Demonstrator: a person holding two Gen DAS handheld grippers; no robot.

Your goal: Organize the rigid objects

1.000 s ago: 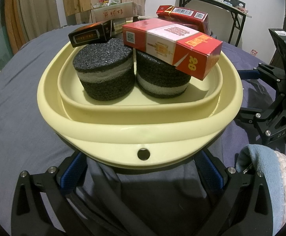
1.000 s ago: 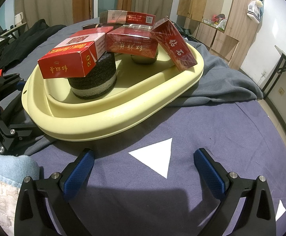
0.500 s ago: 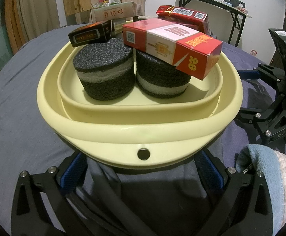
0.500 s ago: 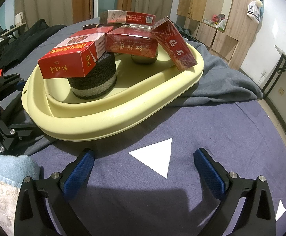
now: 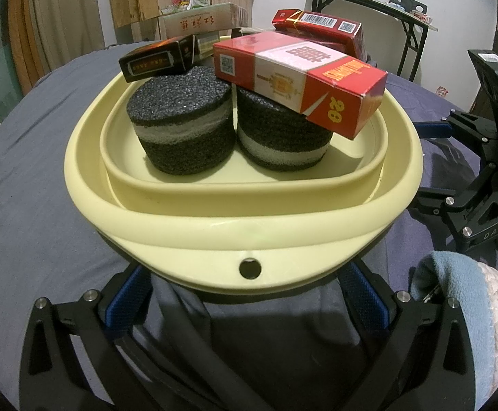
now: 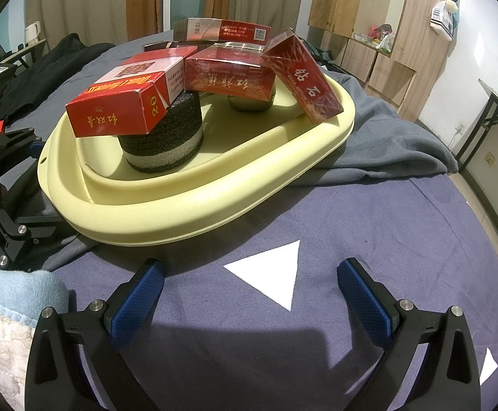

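My left gripper stands wide apart with nothing between its blue pads; both tips sit tucked under the near rim of the cream basin, so I cannot tell whether they touch its underside. My right gripper is equally wide and empty, its pads over bare purple cloth on either side of a white triangle, just short of the basin's rim.

Inside the basin, two black foam discs stand side by side, touching or nearly so. A red-and-white carton lies tilted across the right disc and overhangs it. A black carton rests on the left disc's far edge. Behind them more red cartons pile up; what holds them is mostly hidden, and one leans on the basin's far rim.

A grey blanket bunches beyond the basin. The cloth right of the basin lies open. A blue sleeve cuts in near the left gripper.

Nothing has shifted since the earlier frames: both grippers and every carton sit as before.
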